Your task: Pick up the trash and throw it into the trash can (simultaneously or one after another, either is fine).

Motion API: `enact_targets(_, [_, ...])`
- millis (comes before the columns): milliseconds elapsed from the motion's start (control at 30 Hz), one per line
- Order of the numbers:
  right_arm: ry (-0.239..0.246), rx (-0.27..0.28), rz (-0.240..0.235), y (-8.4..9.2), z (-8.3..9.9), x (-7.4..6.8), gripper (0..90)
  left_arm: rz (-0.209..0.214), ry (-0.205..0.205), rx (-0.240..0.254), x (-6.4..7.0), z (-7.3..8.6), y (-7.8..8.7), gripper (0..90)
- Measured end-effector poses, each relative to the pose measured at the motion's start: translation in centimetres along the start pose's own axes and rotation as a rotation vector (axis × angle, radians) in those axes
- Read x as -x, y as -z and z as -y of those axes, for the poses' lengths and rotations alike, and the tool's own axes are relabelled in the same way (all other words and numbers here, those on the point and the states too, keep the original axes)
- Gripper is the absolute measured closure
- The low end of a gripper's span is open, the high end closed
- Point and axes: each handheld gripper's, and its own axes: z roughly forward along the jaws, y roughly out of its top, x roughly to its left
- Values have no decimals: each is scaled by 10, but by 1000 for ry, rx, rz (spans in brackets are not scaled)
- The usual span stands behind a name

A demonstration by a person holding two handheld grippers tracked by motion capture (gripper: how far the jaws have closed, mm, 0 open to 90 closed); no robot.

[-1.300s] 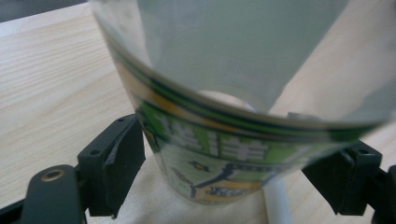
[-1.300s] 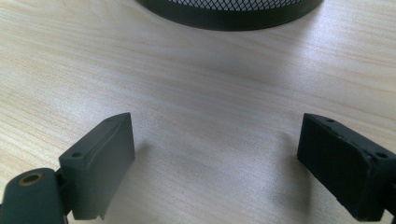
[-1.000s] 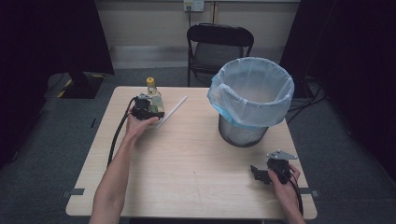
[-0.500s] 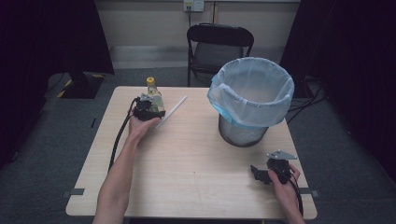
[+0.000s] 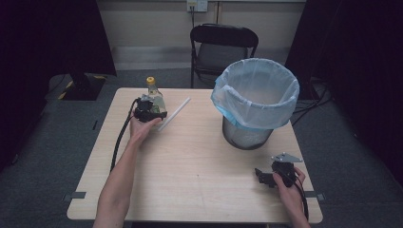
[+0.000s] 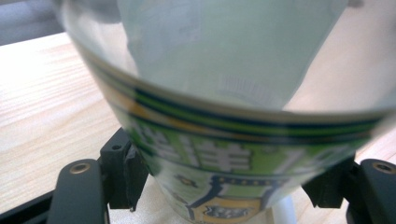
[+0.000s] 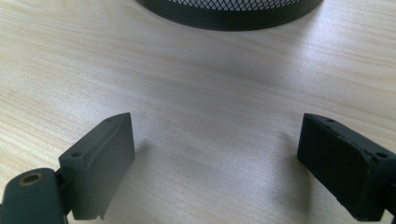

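Observation:
A clear bottle (image 5: 151, 93) with a yellow cap and a green label stands upright at the table's far left. My left gripper (image 5: 153, 105) is around its lower body. In the left gripper view the bottle (image 6: 233, 140) sits between the jaws, and both pads (image 6: 128, 172) press on its label. The jaws have just been closing on it. My right gripper (image 5: 262, 176) rests low over the table's front right, held by a hand. Its jaws stand wide apart over bare wood (image 7: 217, 158) with nothing between them.
A black mesh bin (image 5: 254, 95) lined with a pale blue bag stands at the right back of the wooden table (image 5: 199, 166); its base (image 7: 233, 14) is just ahead of my right gripper. A white stick (image 5: 174, 114) lies right of the bottle. A black chair (image 5: 223, 42) stands behind the table.

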Motion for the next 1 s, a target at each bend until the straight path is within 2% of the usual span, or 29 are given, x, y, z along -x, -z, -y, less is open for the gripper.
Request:
enact_targets(100, [0, 0, 0, 0, 0, 0, 103, -3, 9, -2, -1, -5, 6, 281])
enact_targets(233, [0, 0, 0, 0, 0, 0, 102, 22, 17, 5, 1, -7, 12, 281])
enact_targets(400, [0, 0, 0, 0, 0, 0, 102, 57, -3, 9, 9, -10, 19, 281])
enact_targets(500, [0, 0, 0, 0, 0, 0, 102, 80, 2, 26, 14, -14, 25, 281])
enact_targets(600, [0, 0, 0, 0, 0, 0, 103, 85, -6, 37, 16, -16, 30, 281])
enact_targets(700, [0, 0, 0, 0, 0, 0, 103, 110, 5, 40, 22, -18, 39, 281])
enact_targets(733, [0, 0, 0, 0, 0, 0, 103, 101, -18, 44, 27, -20, 47, 281])
enact_targets(800, [0, 0, 0, 0, 0, 0, 103, 108, -28, 45, 31, -21, 53, 281])
enact_targets(1000, [1, 0, 1, 0, 0, 0, 103, 134, -29, 81, 39, -24, 71, 282])
